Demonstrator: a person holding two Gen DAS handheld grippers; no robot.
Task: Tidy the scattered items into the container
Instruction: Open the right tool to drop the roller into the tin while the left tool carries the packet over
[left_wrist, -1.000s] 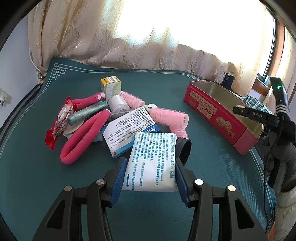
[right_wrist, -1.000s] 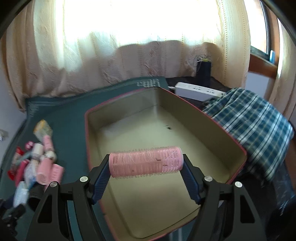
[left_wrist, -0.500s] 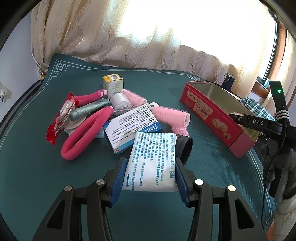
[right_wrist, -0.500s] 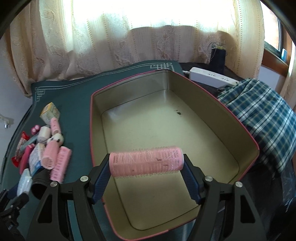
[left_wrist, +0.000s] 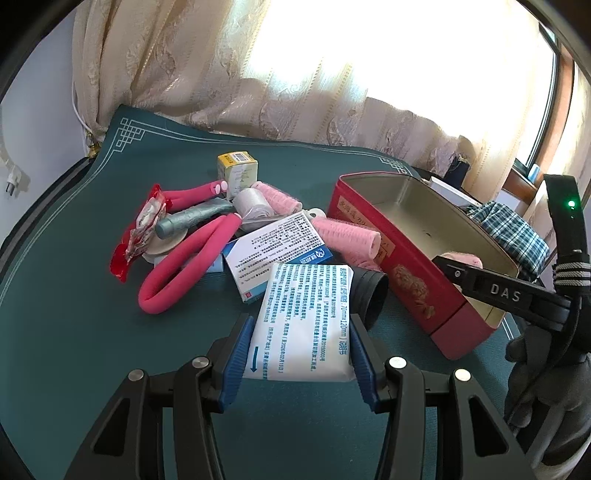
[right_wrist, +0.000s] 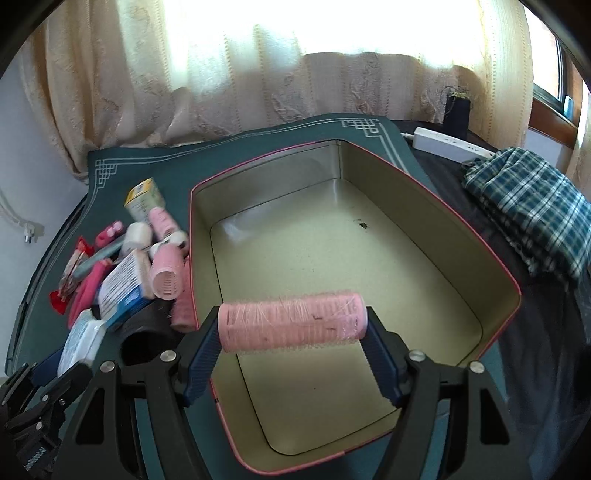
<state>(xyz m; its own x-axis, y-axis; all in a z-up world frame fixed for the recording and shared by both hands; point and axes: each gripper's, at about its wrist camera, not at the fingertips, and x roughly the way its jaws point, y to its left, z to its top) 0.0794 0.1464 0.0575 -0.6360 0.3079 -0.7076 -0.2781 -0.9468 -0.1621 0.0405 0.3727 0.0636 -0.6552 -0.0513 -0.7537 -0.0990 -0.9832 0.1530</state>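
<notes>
Pink hair roller (right_wrist: 291, 324) lies crosswise between the jaws, above the tin (right_wrist: 480, 254)

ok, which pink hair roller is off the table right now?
The pink roller clamped end to end in the right gripper, over the tin; the others lie in the pile.

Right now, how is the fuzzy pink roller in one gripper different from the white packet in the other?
The pink roller is a bristly tube; the white packet is flat, with blue print. The roller lies crosswise, pinched by its ends in the right gripper; the packet points away, squeezed by its sides in the left gripper. The roller hangs over the red tin; the packet is beside the pile on the green mat. Both are gripped.
</notes>
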